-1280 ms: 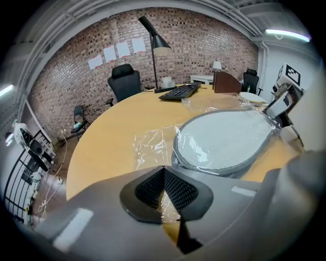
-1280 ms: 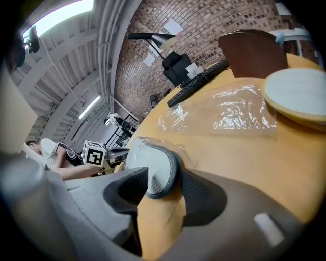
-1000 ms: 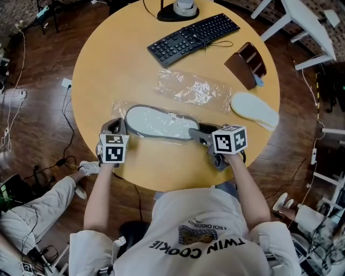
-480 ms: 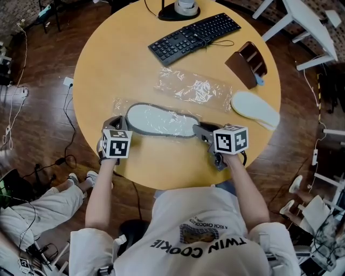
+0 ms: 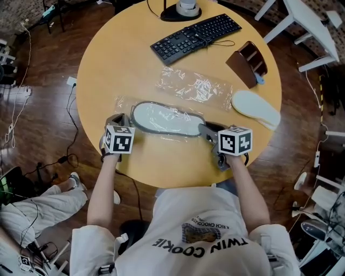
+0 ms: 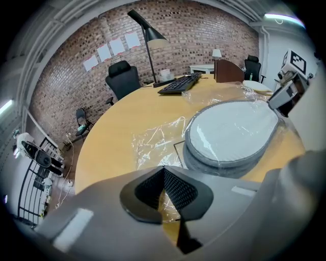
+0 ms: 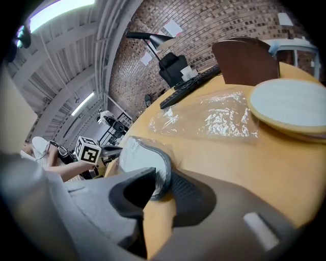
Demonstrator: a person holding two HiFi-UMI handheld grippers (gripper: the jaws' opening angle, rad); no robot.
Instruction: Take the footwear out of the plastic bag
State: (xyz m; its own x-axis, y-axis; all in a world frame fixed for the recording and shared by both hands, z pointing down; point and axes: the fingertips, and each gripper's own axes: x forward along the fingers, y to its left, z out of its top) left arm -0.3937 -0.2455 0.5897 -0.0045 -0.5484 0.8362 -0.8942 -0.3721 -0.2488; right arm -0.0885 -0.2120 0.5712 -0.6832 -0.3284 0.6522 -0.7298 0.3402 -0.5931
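A grey slipper (image 5: 167, 119) with a pale insole lies across the round table's near half, wrapped in a clear plastic bag (image 5: 122, 104). My left gripper (image 5: 125, 119) is at its left end, shut on the bag's loose film (image 6: 158, 142), just short of the slipper (image 6: 232, 133). My right gripper (image 5: 205, 131) is at the slipper's right end. Its jaws are closing, with the slipper's rim (image 7: 142, 158) between the pads and touching them. A second, pale slipper (image 5: 256, 108) lies bare at the table's right.
An empty crumpled plastic bag (image 5: 191, 86) lies behind the wrapped slipper. Further back are a black keyboard (image 5: 197, 36), a lamp base (image 5: 186, 8) and a brown wooden holder (image 5: 247, 63). The table edge (image 5: 161, 180) runs close below both grippers.
The right gripper's jaws have come together on the slipper's right end. Both grippers and the wrapped slipper have shifted slightly right and away from me.
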